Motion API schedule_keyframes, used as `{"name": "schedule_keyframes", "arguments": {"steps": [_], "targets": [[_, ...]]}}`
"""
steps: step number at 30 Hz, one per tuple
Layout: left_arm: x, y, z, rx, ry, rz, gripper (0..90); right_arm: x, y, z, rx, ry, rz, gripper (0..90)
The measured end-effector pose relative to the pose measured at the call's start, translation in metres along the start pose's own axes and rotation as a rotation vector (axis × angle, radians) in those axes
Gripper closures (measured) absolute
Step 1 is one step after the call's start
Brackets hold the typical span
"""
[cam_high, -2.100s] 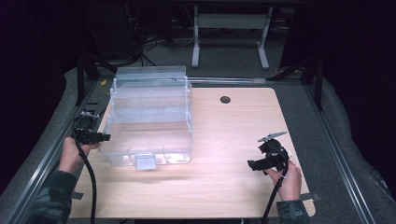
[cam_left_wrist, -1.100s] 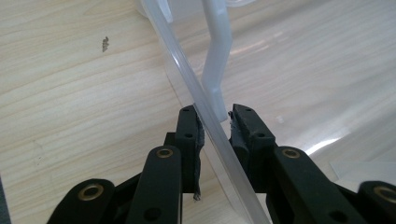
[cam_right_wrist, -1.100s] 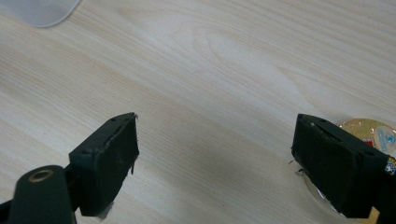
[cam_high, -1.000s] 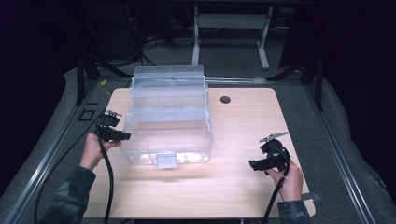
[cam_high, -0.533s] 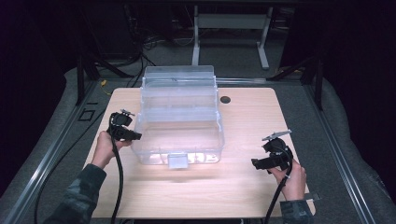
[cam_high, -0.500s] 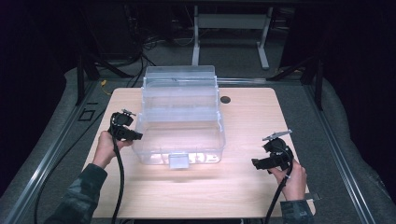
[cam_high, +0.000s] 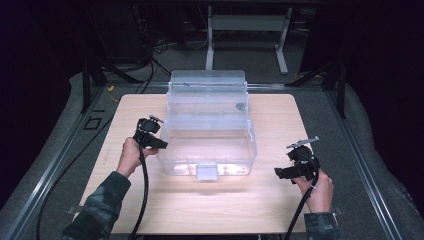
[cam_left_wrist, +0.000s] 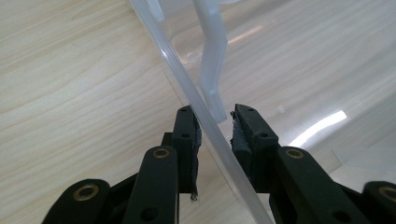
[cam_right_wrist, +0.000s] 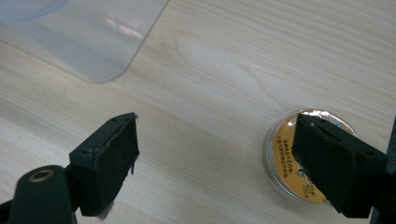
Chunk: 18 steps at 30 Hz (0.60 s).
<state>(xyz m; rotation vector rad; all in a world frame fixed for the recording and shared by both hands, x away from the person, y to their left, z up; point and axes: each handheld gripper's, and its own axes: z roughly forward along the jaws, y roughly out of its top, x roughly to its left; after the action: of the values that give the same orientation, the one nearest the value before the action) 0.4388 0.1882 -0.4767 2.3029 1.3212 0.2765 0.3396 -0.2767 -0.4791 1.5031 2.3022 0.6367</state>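
Clear lidded plastic storage box (cam_high: 207, 125) mid-table toward the far edge of the pale wooden table (cam_high: 150, 210), left wall rim pinched by left gripper (cam_high: 159, 143). Right gripper (cam_high: 283, 172) near the right edge, jaws spread wide, nothing between, over a round yellow-labelled tin (cam_right_wrist: 299, 158). Grey floor and dark cables beyond.

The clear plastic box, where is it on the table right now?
In the high view the clear plastic box sits mid-table toward the far edge, its left wall clamped by the left hand-held gripper.
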Motion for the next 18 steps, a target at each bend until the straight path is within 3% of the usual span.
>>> {"name": "schedule_keyframes", "arguments": {"steps": [8, 14, 18], "targets": [[-0.017, 0.012, 0.009, 0.002, -0.013, 0.005, 70.0, -0.015, -0.005, 0.000, -0.005, 0.001, 0.035, 14.2], [-0.033, 0.023, 0.015, 0.019, -0.016, 0.039, 69.4, -0.027, -0.010, -0.002, -0.001, 0.002, 0.064, 14.3], [-0.041, 0.029, 0.019, 0.018, -0.028, 0.042, 69.0, -0.034, -0.012, -0.003, 0.007, -0.019, 0.077, 14.3]]}}
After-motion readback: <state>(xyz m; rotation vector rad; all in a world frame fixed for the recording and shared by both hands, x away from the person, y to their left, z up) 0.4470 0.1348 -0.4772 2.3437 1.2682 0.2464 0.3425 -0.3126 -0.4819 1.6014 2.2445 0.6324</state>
